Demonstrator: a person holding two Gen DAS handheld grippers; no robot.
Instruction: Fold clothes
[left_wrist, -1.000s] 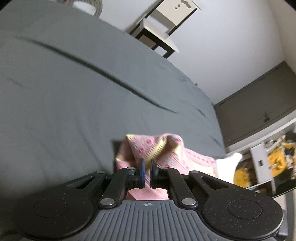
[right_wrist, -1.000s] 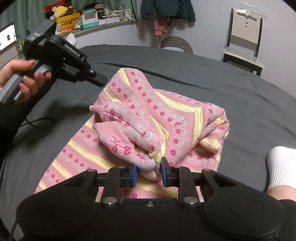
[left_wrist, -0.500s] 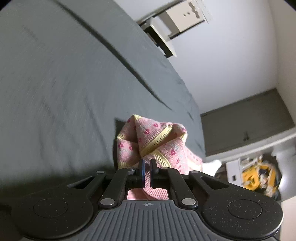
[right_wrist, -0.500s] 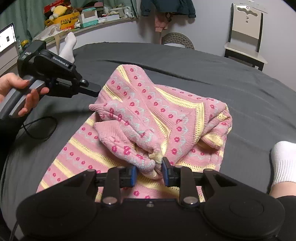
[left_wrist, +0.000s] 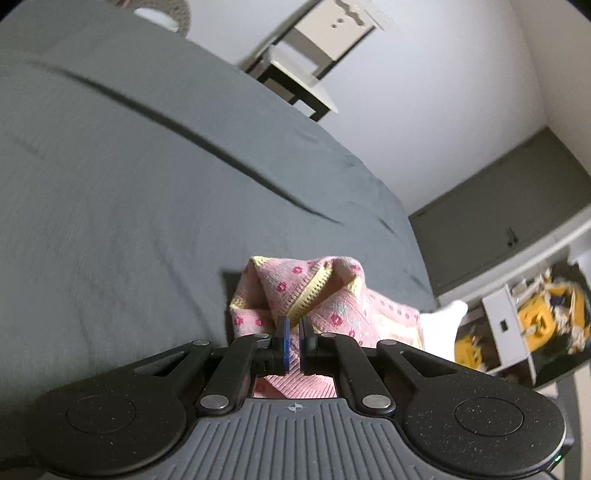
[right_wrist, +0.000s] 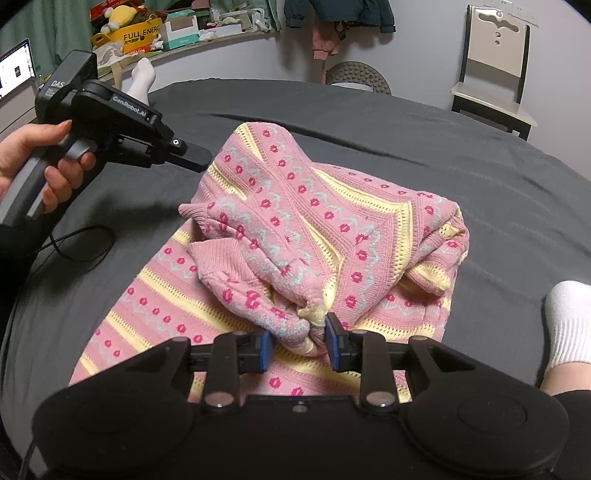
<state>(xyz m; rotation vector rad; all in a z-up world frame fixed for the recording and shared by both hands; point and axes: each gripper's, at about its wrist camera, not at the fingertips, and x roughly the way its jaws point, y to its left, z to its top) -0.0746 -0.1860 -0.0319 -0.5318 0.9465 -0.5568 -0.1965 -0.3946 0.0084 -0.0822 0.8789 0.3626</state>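
Right gripper: my fingers pinch a bunched fold of the sweater.
Sweater: rumpled on the grey bed; soft, light, stretchy knit, so I'd grip hems.
Left gripper: fingers narrow, nipping knit at the far edge.

Dim, even indoor light, source not visible. Left wrist view motion-blurred across grey bedsheet; right wrist view sharp. Strong fisheye bending, dark vignette at frame corners
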